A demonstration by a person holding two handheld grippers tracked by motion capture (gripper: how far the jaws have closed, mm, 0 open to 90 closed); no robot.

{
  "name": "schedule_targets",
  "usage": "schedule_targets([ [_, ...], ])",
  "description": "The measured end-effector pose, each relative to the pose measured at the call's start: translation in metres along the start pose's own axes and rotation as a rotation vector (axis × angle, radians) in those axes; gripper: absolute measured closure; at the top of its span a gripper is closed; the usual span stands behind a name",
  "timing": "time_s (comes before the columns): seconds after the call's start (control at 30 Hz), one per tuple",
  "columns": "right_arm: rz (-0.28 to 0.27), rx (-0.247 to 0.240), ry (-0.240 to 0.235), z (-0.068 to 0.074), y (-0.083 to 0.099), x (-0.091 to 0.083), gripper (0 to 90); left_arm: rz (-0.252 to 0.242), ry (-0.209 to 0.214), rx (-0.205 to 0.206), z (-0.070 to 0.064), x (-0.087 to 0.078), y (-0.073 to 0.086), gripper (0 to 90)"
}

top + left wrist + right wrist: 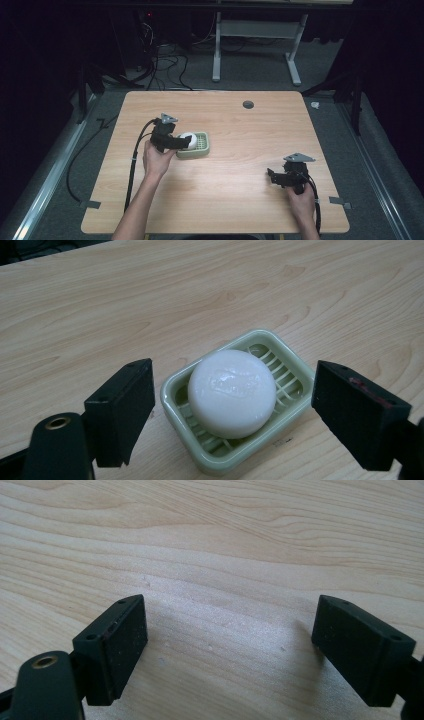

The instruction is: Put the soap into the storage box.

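A light wooden table (225, 190) carries a pale green slotted plastic soap dish (235, 440) left of its centre. A round white bar of soap (231, 392) lies in the dish. The left gripper (186, 142) hovers just over the dish with its jaws spread wide, one on either side of dish and soap, touching neither. Well apart, near the right edge, the right gripper (272, 176) is held over bare wood, jaws also wide apart and holding nothing.

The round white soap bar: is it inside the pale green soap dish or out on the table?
Inside. The round white soap bar rests on the slatted pale green soap dish.
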State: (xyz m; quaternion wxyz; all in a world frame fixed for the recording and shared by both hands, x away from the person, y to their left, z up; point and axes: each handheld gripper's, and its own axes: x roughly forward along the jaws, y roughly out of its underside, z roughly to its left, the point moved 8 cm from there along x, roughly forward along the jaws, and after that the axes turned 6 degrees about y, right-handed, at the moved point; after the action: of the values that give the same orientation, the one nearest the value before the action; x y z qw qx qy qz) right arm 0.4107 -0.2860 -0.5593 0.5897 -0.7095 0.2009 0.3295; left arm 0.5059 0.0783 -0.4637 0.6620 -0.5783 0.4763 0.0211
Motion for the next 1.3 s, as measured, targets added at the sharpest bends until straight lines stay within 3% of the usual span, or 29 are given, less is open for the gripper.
schedule_targets([
  [0.57, -0.001, -0.003, -0.001, 0.000, 0.000, 0.000, 15.5, -0.009, 0.016, 0.017, -0.005, -0.032, 0.002, 18.5],
  [1.0, -0.001, -0.003, -0.002, 0.000, 0.000, 0.000, 15.4, -0.051, 0.010, -0.013, -0.007, -0.059, 0.011, 18.5],
  [1.3, 0.000, -0.001, -0.001, 0.000, 0.000, 0.000, 15.4, -0.052, 0.009, -0.026, -0.007, -0.071, 0.022, 18.4],
])
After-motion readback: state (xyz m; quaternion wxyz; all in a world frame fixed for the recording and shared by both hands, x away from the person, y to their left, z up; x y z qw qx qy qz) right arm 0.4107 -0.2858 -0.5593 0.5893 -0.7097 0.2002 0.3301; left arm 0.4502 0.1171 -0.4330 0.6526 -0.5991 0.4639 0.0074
